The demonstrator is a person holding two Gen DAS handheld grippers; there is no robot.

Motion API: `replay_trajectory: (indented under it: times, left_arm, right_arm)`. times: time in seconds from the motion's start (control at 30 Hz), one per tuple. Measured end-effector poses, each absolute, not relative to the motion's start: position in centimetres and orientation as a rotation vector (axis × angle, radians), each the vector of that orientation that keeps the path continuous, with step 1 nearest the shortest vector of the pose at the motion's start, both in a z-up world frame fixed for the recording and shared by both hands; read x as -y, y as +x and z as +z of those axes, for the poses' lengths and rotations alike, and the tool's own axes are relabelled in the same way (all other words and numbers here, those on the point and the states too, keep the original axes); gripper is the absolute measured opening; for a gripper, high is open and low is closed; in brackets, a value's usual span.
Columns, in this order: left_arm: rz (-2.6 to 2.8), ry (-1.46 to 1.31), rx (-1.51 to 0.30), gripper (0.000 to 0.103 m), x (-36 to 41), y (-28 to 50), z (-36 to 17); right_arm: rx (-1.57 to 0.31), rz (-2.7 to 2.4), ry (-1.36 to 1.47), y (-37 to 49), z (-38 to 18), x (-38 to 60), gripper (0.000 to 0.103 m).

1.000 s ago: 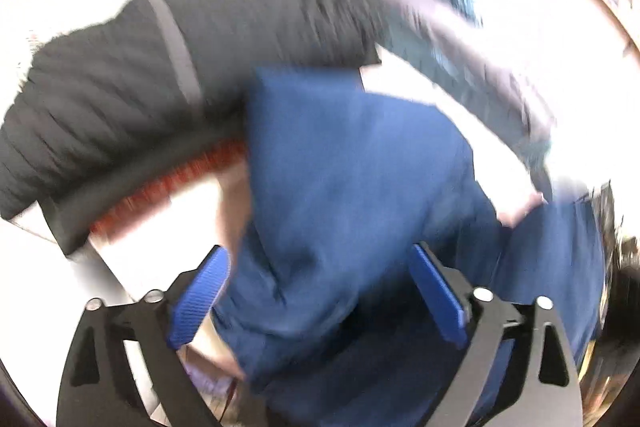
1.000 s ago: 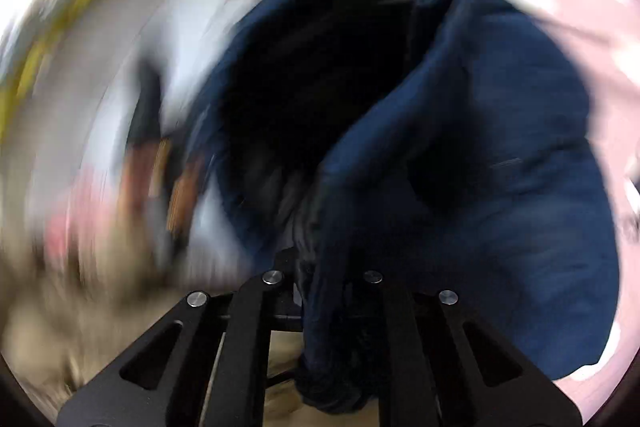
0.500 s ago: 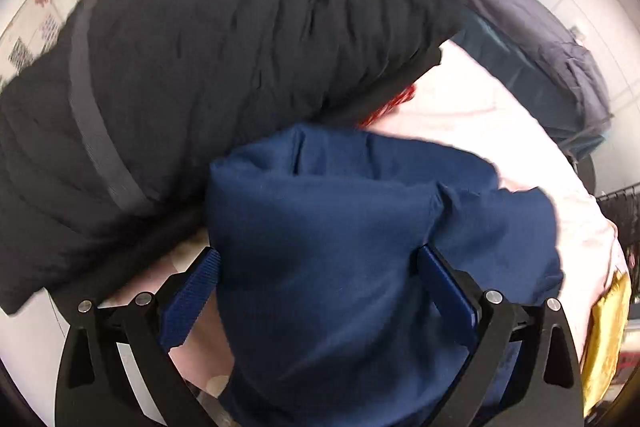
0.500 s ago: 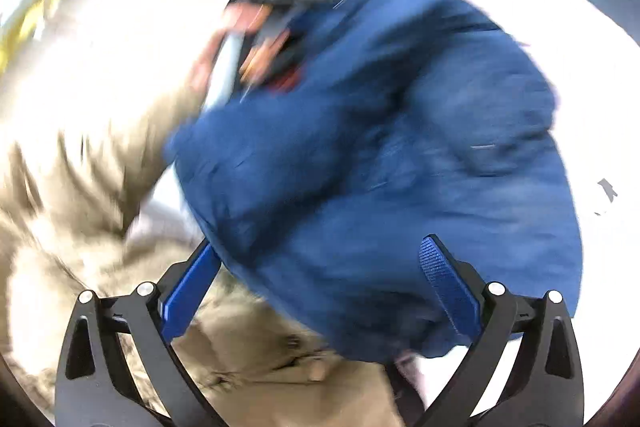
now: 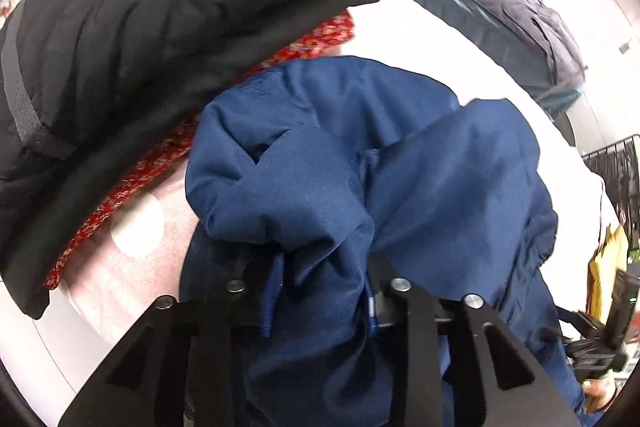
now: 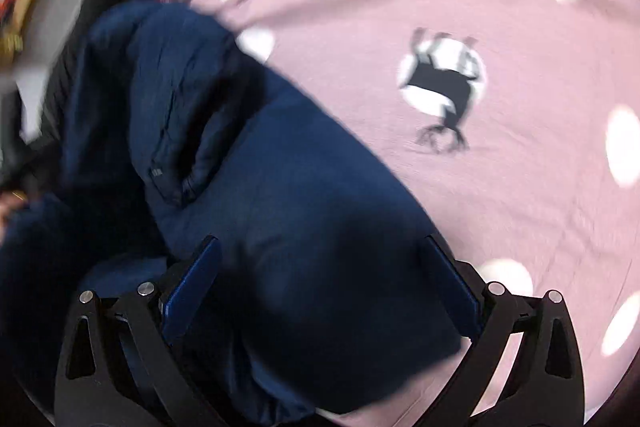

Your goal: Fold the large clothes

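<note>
A pink cotton bedsheet with white dots [image 6: 500,155] carries everything here, and the bulky navy blue padded jacket [image 5: 360,163] lies crumpled on it, puffed into soft rolls with a pocket flap showing, near the sheet's edge by a stack of a black quilted coat [image 5: 168,7] over a red patterned cloth [image 5: 160,159]. The left gripper [image 5: 320,307] has its fingers pinched together on a bunch of jacket fabric; half a second ago they stood apart around it. The right gripper [image 6: 320,291] hangs over the jacket's bulge, blue pads [image 6: 192,287] spread wide as before, gripping nothing.
</note>
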State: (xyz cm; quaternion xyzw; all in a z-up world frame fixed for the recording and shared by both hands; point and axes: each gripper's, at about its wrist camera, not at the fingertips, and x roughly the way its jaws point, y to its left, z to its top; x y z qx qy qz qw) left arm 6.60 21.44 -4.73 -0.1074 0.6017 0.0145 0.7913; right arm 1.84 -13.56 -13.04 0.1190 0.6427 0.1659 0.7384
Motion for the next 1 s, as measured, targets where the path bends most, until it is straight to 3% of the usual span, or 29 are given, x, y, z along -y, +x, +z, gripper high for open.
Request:
replay_trajectory:
  times: [0.03,0.17,0.23,0.53,0.67,0.77,0.8,0.83,0.87,0.9,0.93,1.0]
  left_arm:
    - [0.026,-0.233,-1.292,0.028,-21.0,6.4,-5.0]
    - [-0.027,-0.299,-1.256,0.022,-20.2,5.5,-3.2]
    - [-0.066,-0.333,-1.212,0.015,-20.1,4.9,-1.1]
    - [-0.19,-0.379,-0.932,0.011,-19.8,5.2,11.8]
    - [-0.29,-0.52,-0.791,0.011,-20.5,6.6,15.7]
    - [-0.285,-0.507,-0.763,0.011,-20.0,8.2,16.1]
    - [-0.292,-0.529,-0.773,0.012,-19.8,8.8,15.6]
    - [-0.311,-0.596,-0.808,0.021,-19.8,10.1,14.1]
    - [-0.311,-0.628,-0.838,0.03,-19.8,10.8,13.0]
    - [-0.284,-0.643,-0.881,0.061,-19.8,11.8,11.3]
    - [-0.183,-0.645,-0.944,0.086,-19.9,13.2,8.8]
    - [-0.102,-0.686,-0.986,0.087,-20.3,14.0,5.5]
  right_arm:
    - [-1.394,0.381,0.174,2.1,-13.3,11.4,0.096]
    - [-1.383,0.337,0.123,2.2,-12.7,9.3,0.018]
    - [-1.314,0.366,0.241,1.9,-9.8,10.7,0.01]
    - [-0.71,0.389,0.804,-1.7,11.5,28.4,0.008]
    - [-0.414,0.307,0.839,-6.2,19.0,35.3,0.008]
    - [-0.248,0.168,0.888,-9.0,21.6,42.5,0.009]
    - [-0.222,0.128,0.896,-10.2,21.8,43.9,0.009]
    - [-0.21,0.094,0.907,-11.8,22.0,45.4,0.014]
    - [-0.223,0.042,0.945,-12.6,21.0,47.5,0.033]
    - [-0.247,-0.006,0.987,-13.1,19.7,48.9,0.055]
    - [-0.282,-0.086,1.035,-13.3,17.4,50.6,0.099]
    - [-0.406,-0.303,1.063,-13.9,13.0,51.7,0.097]
